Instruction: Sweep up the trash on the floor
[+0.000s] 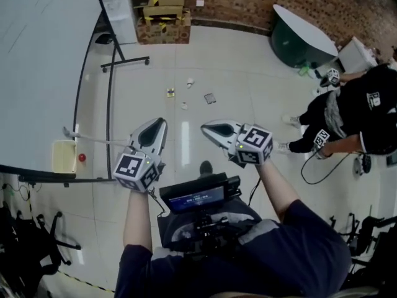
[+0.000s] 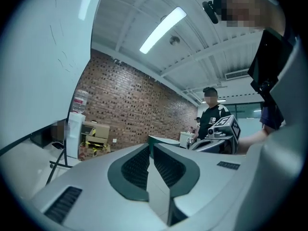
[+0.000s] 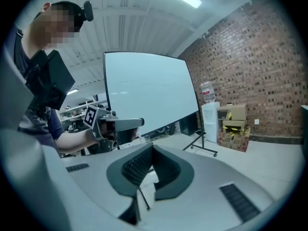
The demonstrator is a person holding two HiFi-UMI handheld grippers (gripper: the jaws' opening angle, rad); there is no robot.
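The glossy pale tiled floor (image 1: 248,73) lies open ahead, hemmed by a whiteboard (image 1: 37,73) along its left edge, cardboard boxes (image 1: 160,8) at the far brick-wall edge and a round table (image 1: 304,33) toward the far right corner. 4 small scraps of trash (image 1: 209,98) lie scattered mid-floor, well beyond both grippers. The left gripper (image 1: 158,126) and right gripper (image 1: 214,129) hover, ribbed jaws closed on nothing.

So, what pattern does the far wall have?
The wall is red-brown brick, clearest in the right gripper view.
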